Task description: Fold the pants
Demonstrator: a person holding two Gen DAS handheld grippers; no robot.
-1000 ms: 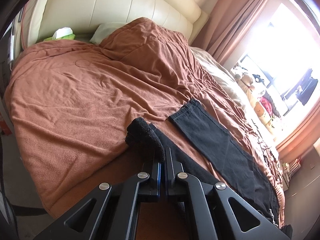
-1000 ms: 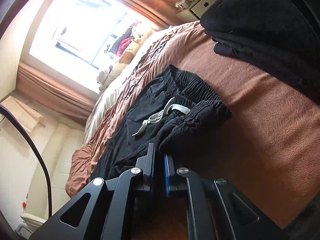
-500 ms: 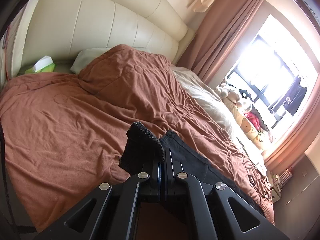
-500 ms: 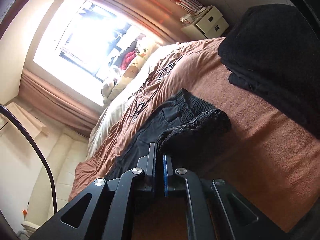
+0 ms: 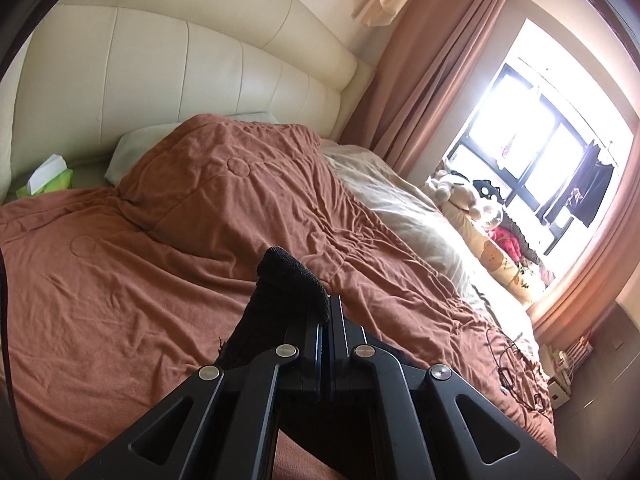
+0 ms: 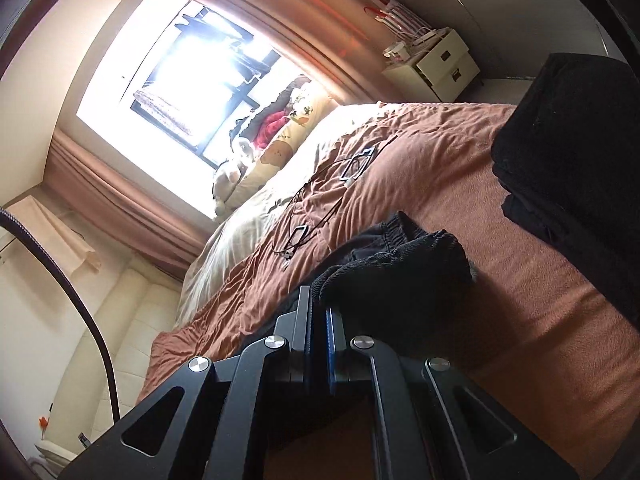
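Both grippers, left gripper [image 5: 325, 312] and right gripper [image 6: 318, 304], have fingers clamped on the black knitted pants [image 6: 394, 268], lifted over the rust-brown quilted bed [image 5: 140, 280] near its foot edge, fold barely begun.

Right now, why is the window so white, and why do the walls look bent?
Left wrist view: the window is blown out by daylight, and the fisheye lens bows the headboard and curtain. Right wrist view: the same glare at the window, dark rounded corners, a tilted room; the black pants lose detail.
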